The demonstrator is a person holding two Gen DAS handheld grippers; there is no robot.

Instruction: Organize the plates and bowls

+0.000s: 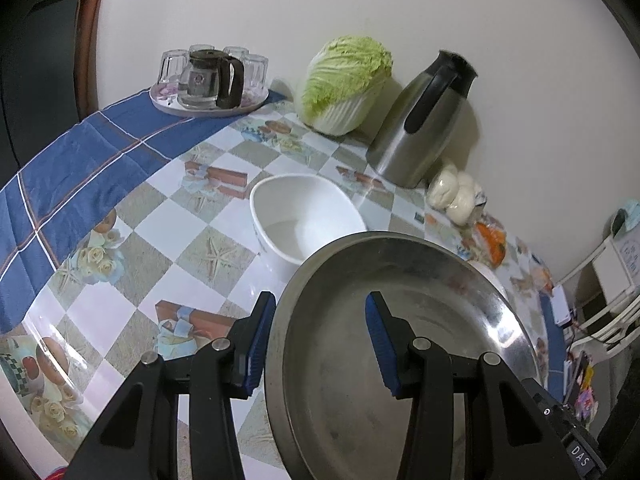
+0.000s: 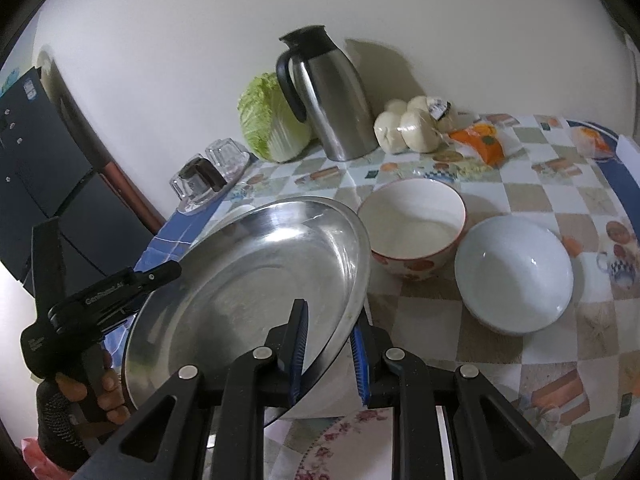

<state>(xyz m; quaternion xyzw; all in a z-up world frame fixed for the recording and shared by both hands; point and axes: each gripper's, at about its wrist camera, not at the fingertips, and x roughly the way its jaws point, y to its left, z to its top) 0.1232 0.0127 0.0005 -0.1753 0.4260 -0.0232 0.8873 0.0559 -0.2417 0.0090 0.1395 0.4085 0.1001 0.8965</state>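
A napa cabbage point(image 1: 346, 84) leans on the wall at twelve o'clock, with a steel thermal carafe point(image 1: 420, 120) just beside it at one. At eleven a round tray point(image 1: 208, 98) carries a glass teapot point(image 1: 208, 80) ringed by upturned glasses point(image 1: 173, 65). Bagged steamed buns point(image 2: 412, 124) sit near the carafe, an orange packet point(image 2: 486, 142) beside them, all on a checkered tablecloth point(image 1: 160, 216).

Setting was a home dining or kitchen table point(image 2: 540, 200) against a plain wall, covered in a printed checkered plastic cloth. On it stood a steel thermos jug point(image 2: 332, 104), a napa cabbage point(image 1: 346, 84), bagged steamed buns point(image 2: 412, 126), and a glass teapot point(image 1: 210, 78) with tumblers on a tray.
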